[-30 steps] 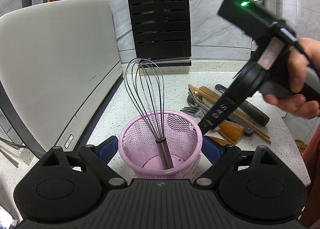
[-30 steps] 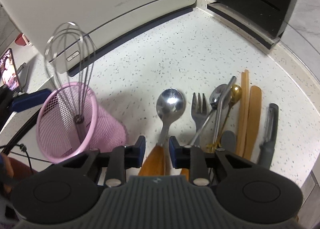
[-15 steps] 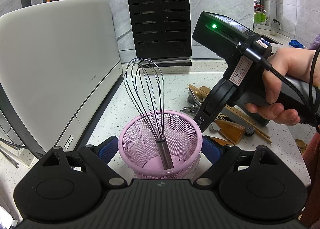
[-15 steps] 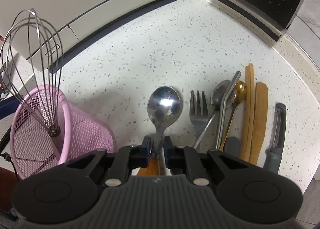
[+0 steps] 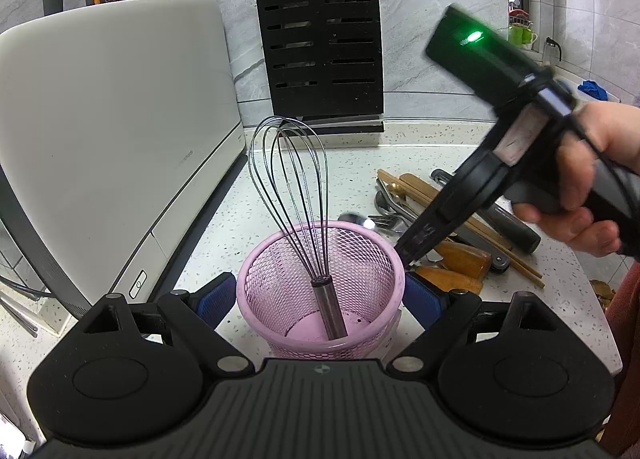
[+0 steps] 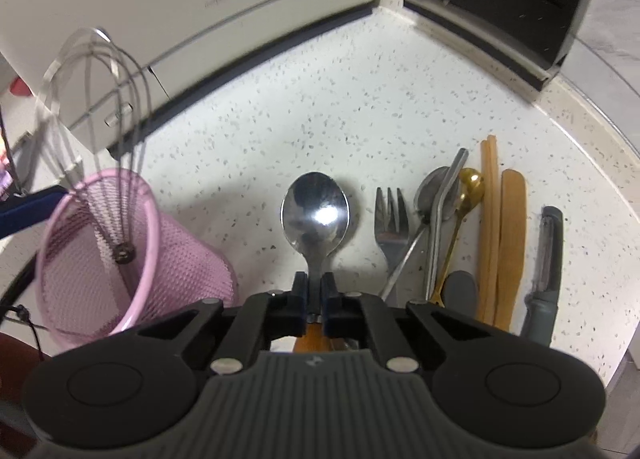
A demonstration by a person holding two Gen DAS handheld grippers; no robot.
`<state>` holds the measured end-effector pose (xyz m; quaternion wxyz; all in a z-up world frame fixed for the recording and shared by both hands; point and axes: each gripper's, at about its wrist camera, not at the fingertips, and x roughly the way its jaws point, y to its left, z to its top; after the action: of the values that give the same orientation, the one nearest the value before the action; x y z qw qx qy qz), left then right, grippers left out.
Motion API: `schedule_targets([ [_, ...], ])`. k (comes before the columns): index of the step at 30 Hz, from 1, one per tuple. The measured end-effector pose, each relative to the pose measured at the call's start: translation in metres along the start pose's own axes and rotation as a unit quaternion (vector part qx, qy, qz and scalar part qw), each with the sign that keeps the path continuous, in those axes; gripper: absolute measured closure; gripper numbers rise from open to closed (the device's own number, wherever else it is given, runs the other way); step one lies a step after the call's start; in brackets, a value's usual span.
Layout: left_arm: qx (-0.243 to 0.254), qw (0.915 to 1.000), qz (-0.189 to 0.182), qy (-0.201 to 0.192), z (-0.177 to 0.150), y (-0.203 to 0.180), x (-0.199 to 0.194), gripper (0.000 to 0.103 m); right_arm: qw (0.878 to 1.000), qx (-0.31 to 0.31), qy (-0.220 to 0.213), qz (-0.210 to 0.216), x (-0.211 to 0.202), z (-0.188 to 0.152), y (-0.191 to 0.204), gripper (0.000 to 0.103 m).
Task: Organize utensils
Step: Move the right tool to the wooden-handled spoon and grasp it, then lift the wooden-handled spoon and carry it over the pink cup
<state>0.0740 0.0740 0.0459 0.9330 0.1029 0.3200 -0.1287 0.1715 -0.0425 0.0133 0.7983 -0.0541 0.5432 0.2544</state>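
Left wrist view: pink basket (image 5: 320,291) sits between the blue pads of my left gripper (image 5: 320,295), one pad (image 5: 216,295) on each side of it. I cannot tell whether they press the mesh or only flank it. Whisk (image 5: 298,215) stands in the basket, handle down, wires leaning toward the white appliance (image 5: 112,131). Right of the basket, my right gripper (image 5: 416,243) angles down into the loose utensils, hand (image 5: 588,179) on its grip. Green light glows on its housing; a white label there is too blurred to read. Faint grey lettering on the appliance front, unreadable.

Right wrist view: right gripper (image 6: 315,291) is clamped on the neck of the big spoon (image 6: 315,215), just above its wooden handle. Spoon lies on the counter (image 6: 320,107) just right of the basket; its bowl points away from me. Fork (image 6: 392,227), smaller spoons, chopsticks (image 6: 489,227) and peeler (image 6: 546,259) lie further right of the basket.

Note for the step: I judge this is the lift. Raise straight up so the bowl clears the fork, then tilt handle-down over the basket, on the side away from the whisk wires. Neck is thin and smooth; spoon may swivel in the pads, so go slowly.
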Motion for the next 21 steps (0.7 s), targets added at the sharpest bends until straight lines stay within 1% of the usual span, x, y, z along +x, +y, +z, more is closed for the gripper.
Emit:
schedule_targets([
  [9, -0.001, 1.0000, 0.001, -0.002, 0.001, 0.002, 0.003, 0.000, 0.996, 0.014, -0.076, 0.046, -0.046, -0.025, -0.004, 0.100],
  [12, -0.001, 1.0000, 0.001, -0.002, 0.001, 0.002, 0.003, 0.000, 0.993, 0.018, -0.101, 0.049, -0.059, -0.031, -0.005, 0.100],
  [14, -0.001, 1.0000, 0.001, -0.002, 0.001, 0.002, 0.003, 0.000, 0.992, 0.015, -0.117, 0.044, -0.066, -0.033, -0.005, 0.101],
  [16, -0.001, 1.0000, 0.000, -0.002, 0.001, 0.002, 0.003, 0.000, 0.991, 0.013, -0.129, 0.043, -0.072, -0.035, -0.006, 0.103],
  [21, 0.000, 1.0000, 0.000, -0.002, 0.002, 0.002, 0.004, 0.000, 0.987, 0.011, -0.156, 0.046, -0.089, -0.034, -0.008, 0.103],
])
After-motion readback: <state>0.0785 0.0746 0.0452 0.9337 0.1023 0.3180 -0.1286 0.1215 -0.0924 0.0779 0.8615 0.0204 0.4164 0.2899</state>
